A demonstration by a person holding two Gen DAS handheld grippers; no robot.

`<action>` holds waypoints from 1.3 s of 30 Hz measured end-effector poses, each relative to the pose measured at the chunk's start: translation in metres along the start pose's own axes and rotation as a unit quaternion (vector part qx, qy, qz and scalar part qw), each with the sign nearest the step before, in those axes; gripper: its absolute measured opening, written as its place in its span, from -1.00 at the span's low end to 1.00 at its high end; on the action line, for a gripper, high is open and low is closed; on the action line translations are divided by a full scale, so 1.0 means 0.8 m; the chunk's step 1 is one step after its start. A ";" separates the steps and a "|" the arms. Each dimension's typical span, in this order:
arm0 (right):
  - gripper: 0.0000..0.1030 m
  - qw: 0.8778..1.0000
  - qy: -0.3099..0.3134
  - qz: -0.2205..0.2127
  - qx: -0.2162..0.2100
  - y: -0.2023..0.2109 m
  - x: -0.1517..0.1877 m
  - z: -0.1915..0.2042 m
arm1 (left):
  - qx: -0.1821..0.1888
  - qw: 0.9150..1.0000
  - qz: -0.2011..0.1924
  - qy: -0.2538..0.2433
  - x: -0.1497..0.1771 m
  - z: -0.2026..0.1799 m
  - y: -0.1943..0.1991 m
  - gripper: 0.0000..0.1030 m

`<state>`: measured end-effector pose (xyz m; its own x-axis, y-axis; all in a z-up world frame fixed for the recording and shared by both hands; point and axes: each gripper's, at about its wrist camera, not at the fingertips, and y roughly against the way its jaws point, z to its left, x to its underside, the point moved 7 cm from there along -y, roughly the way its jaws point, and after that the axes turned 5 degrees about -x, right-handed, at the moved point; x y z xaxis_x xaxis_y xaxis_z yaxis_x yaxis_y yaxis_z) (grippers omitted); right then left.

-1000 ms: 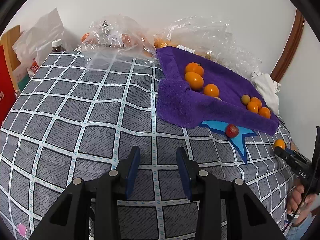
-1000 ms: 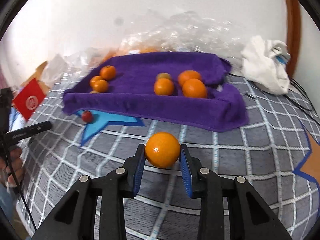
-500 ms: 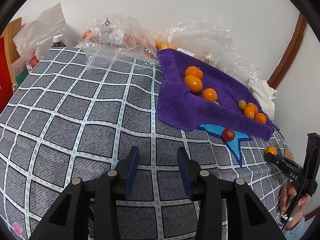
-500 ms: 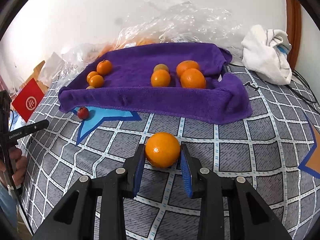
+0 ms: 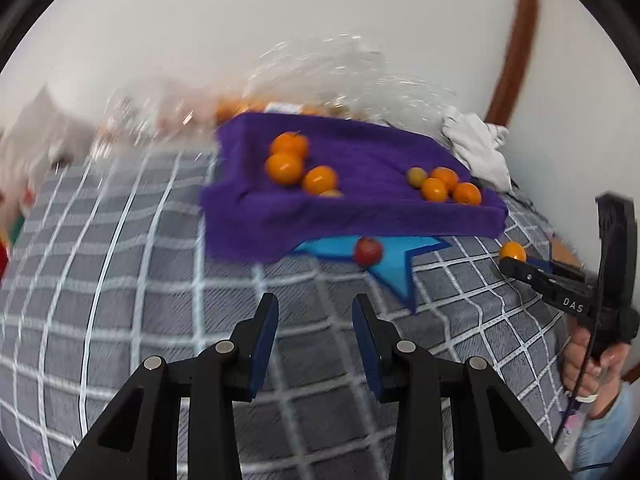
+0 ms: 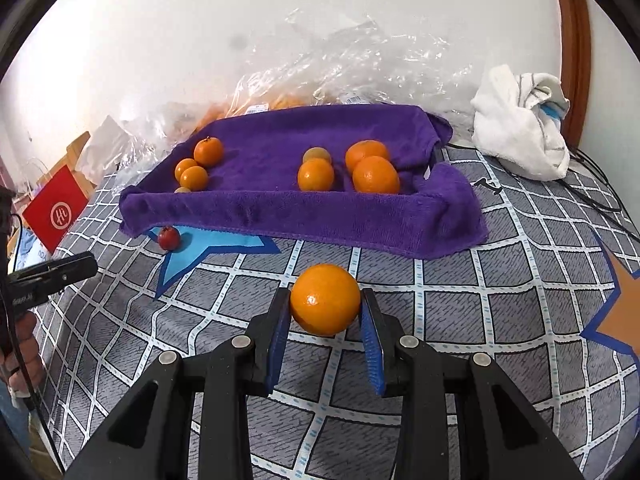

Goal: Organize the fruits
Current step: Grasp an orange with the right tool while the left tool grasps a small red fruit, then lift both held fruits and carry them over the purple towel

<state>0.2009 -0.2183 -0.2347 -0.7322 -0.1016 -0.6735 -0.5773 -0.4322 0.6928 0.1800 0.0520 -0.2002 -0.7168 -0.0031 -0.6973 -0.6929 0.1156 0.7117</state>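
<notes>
A grey checked cover (image 6: pixel 500 320) with white grid lines spreads over the whole surface, which looks soft enough to be a bed, though that is not certain. Crumpled clear plastic bags (image 6: pixel 360 64) are heaped at the far side against the wall, with a white cloth (image 6: pixel 520 120) at the far right.

In the middle, toward the far side, lies a purple towel (image 6: pixel 280 208) with its edges turned up into a shallow tray, probably so that round fruit cannot roll off. Inside it the fruit sits in two groups: larger oranges (image 6: pixel 374 174) on the right, smaller ones (image 6: pixel 194 178) on the left, which suggests sorting by size. A small red fruit (image 6: pixel 169 238) lies outside, just beside the towel's near left edge, on a blue star printed on the cover.

The right gripper (image 6: pixel 325 320) holds a large orange (image 6: pixel 325 299) between its jaws, which are narrow and pressed on the fruit's sides, in front of the towel's near edge. Judging by size, it belongs with the right-hand group.

The left gripper (image 5: pixel 314 340) holds nothing; its jaws stand narrowly apart and are closing a little, over bare cover, near and left of the towel. It appears to be heading for the red fruit (image 5: pixel 368 251), the likeliest next pick.
</notes>
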 end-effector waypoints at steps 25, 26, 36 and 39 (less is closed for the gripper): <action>-0.34 1.000 -0.008 0.013 -0.011 -0.005 0.004 -0.002 | 0.028 0.999 0.041 -0.014 -0.032 -0.055 -0.085 -0.55; -0.34 1.000 -0.005 0.014 -0.011 -0.006 0.004 -0.001 | 0.035 0.999 0.039 -0.008 -0.032 -0.054 -0.084 -0.55; -0.34 1.000 -0.001 0.017 -0.020 -0.007 0.004 -0.001 | 0.063 0.997 -0.015 0.052 -0.040 -0.033 -0.060 -0.55; -0.34 1.000 -0.003 0.017 -0.024 -0.007 0.004 -0.001 | 0.061 0.996 -0.023 0.058 -0.042 -0.030 -0.057 -0.55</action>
<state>0.2022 -0.2172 -0.2415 -0.7535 -0.1109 -0.6480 -0.5341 -0.4715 0.7017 0.2341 0.0230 -0.2070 -0.6940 -0.1258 -0.7090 -0.7154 0.2319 0.6591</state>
